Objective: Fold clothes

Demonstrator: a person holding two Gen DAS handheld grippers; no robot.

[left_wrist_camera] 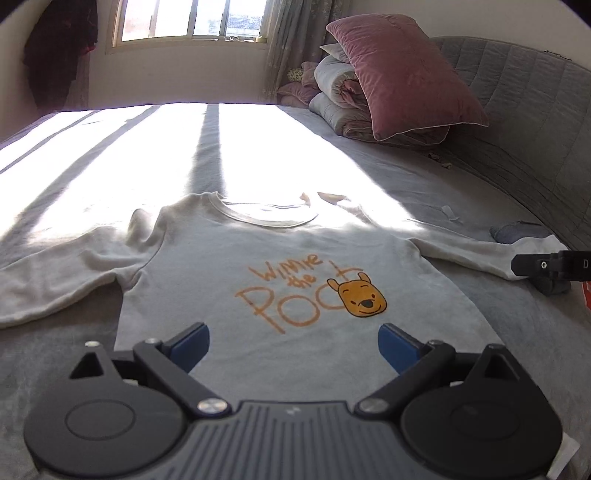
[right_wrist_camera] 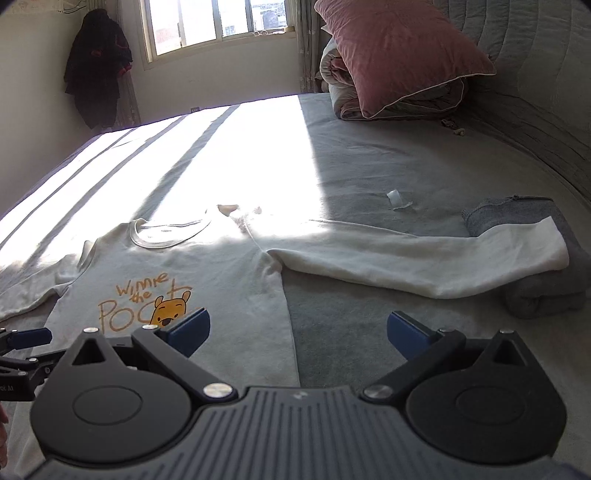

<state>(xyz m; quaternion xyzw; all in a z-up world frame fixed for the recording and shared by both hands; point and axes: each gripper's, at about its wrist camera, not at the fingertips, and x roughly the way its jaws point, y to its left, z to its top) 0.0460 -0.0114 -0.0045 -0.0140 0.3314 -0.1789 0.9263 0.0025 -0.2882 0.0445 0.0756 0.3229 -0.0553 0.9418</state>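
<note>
1. The sweatshirt (left_wrist_camera: 280, 280) is lying face up and spread flat on the grey bed (left_wrist_camera: 461, 192), its collar (left_wrist_camera: 269, 216) pointing toward the window (left_wrist_camera: 188, 18) and its orange "Winnie the Pooh" print (left_wrist_camera: 314, 295) showing on the chest.
2. Its two long sleeves are stretching out to either side — the one on the picture's right (right_wrist_camera: 406, 258) is running across the sheet and its cuff is resting on a folded grey garment (right_wrist_camera: 546, 273).
3. The left gripper (left_wrist_camera: 293, 341) is hovering over the lower front of the sweatshirt with its blue-padded fingers (left_wrist_camera: 192, 343) spread wide apart, gripping nothing.
4. The right gripper (right_wrist_camera: 297, 332) is hovering at the sweatshirt's side edge below that sleeve — one finger (right_wrist_camera: 188, 330) is over the white fabric, the other over bare sheet — and it too is released, with nothing between the pads.
5. A small white scrap (right_wrist_camera: 397, 199) is lying on the sheet just beyond the sleeve.
6. Bright sunlight is falling in bands across the bed and washing out the collar area.
7. A pink pillow (left_wrist_camera: 402, 74) is leaning on a folded quilt (left_wrist_camera: 340, 92) at the far corner, beside the padded grey headboard (left_wrist_camera: 535, 110).
8. A dark coat (right_wrist_camera: 98, 70) is hanging in the corner beside the window.
</note>
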